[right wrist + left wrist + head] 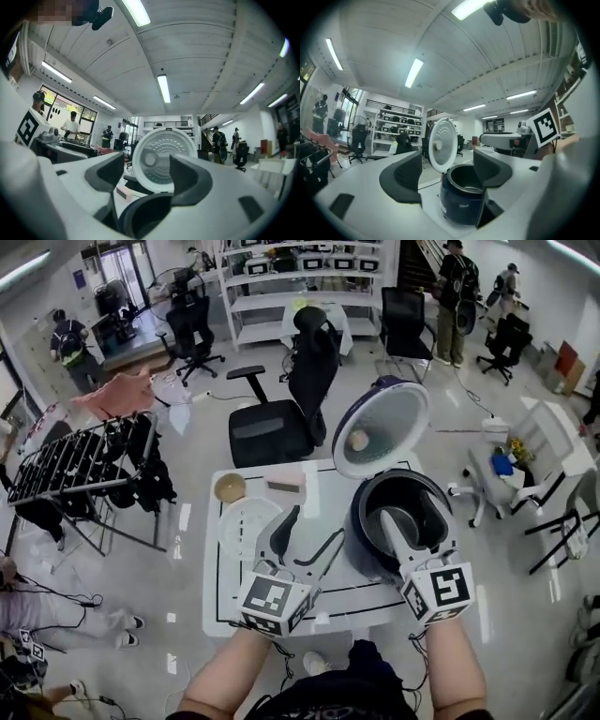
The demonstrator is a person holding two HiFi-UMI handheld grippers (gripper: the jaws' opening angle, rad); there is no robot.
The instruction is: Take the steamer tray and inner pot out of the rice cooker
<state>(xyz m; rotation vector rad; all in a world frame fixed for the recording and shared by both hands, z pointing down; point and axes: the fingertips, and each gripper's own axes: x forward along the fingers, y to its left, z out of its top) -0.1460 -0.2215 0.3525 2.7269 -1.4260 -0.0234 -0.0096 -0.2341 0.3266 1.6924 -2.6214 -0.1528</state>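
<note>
Rice cooker [366,538], dark blue, on the white surface [223,601], with its lid [380,427] raised upright behind it. A dark inner pot [429,505] appears to be seated in the well. The right gripper [415,535] hovers over the open well, its jaws spread wide and empty; in the right gripper view the lid's pale underside shows between them and the dark well lies below them. The left gripper [309,532] has its jaws equally wide and holds nothing, with the cooker ahead of them and slightly to their right. The steamer tray [246,526], pale and round, lies flat on the surface just left of the left jaws. A tan bowl [230,488] and a pink block [286,483] rest beyond the tray.
</note>
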